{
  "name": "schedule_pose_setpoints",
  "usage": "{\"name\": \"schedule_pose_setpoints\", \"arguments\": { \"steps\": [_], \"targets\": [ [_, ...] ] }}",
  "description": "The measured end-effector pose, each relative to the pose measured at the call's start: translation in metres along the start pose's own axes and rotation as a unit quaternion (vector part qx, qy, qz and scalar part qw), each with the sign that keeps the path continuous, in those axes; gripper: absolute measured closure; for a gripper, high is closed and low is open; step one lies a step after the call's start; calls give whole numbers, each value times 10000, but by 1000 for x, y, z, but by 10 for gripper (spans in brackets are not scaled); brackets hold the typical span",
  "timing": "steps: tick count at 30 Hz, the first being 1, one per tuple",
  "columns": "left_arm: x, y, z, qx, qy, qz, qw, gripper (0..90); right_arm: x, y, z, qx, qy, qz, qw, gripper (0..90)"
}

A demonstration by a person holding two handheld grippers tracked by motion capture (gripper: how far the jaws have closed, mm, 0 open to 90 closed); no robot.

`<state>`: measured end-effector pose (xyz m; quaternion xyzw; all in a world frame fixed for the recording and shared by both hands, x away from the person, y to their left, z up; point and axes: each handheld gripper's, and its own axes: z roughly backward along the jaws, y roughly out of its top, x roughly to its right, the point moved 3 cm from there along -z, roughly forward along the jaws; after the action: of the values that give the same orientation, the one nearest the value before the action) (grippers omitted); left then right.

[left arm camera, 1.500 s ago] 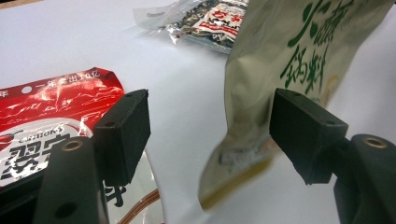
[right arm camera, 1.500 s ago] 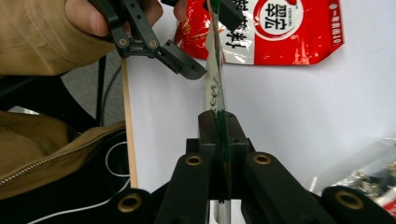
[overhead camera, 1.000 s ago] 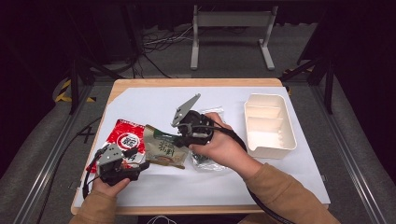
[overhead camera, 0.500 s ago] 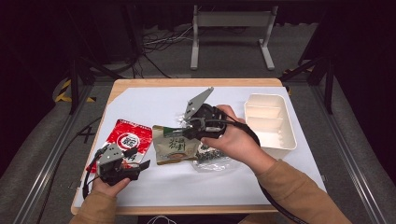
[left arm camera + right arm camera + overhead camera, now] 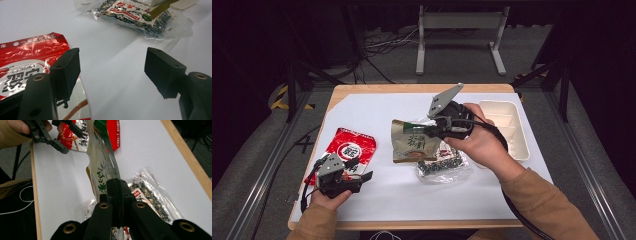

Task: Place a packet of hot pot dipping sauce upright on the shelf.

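Your left gripper (image 5: 362, 176) rests at the near edge of the surface (image 5: 377, 107), jaws apart and empty, beside the red packet (image 5: 343, 150). Beyond it, your right gripper (image 5: 432, 131) is clamped on the green packet's (image 5: 412, 145) edge, lifting it above the clear packet (image 5: 443, 164).

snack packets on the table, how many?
3: red foil packet at left by the left gripper, green-beige packet clamped in the right gripper, clear plastic packet beneath it.

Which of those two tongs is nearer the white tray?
The right. The right tongs hold a green packet just left of the white tray; the left tongs sit open far across the table by the red packet.
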<state>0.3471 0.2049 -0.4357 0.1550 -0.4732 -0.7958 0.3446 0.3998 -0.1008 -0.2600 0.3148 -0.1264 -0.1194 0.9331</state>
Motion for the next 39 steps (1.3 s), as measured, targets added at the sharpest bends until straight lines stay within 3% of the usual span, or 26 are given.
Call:
{"name": "schedule_pose_setpoints", "arguments": {
  "steps": [23,39],
  "targets": [
    [-1,-1,-1,-33,37,13,10000,295,46,-37,50,-13,-680,-327,9971,894],
    [-2,-1,-2,-73,62,27,10000,294,82,-67,80,27,-1124,-666,9914,894]
  ]
}}
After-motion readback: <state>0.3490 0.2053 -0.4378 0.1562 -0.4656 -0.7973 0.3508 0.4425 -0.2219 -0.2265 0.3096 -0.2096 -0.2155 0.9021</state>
